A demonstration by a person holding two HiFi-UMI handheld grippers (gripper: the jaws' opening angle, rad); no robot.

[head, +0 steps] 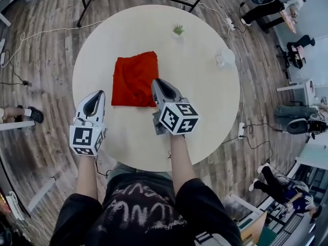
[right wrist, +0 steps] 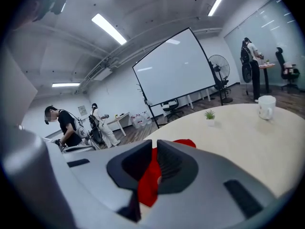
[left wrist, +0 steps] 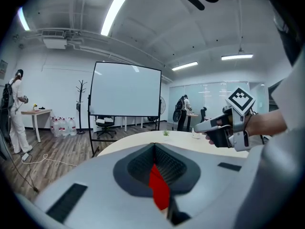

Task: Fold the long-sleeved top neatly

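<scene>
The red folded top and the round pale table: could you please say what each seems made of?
Red folded top: soft matte cloth, judging by its wrinkles. Round pale table: smooth cream surface without grain, perhaps laminate or painted board.

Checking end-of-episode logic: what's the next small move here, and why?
Probably draw the right gripper back off the red top. The top already lies flat in a folded rectangle, no edge lifted. The gripper hovers over its near right edge, fingers nearly together. The left gripper stands clear, shut.
</scene>
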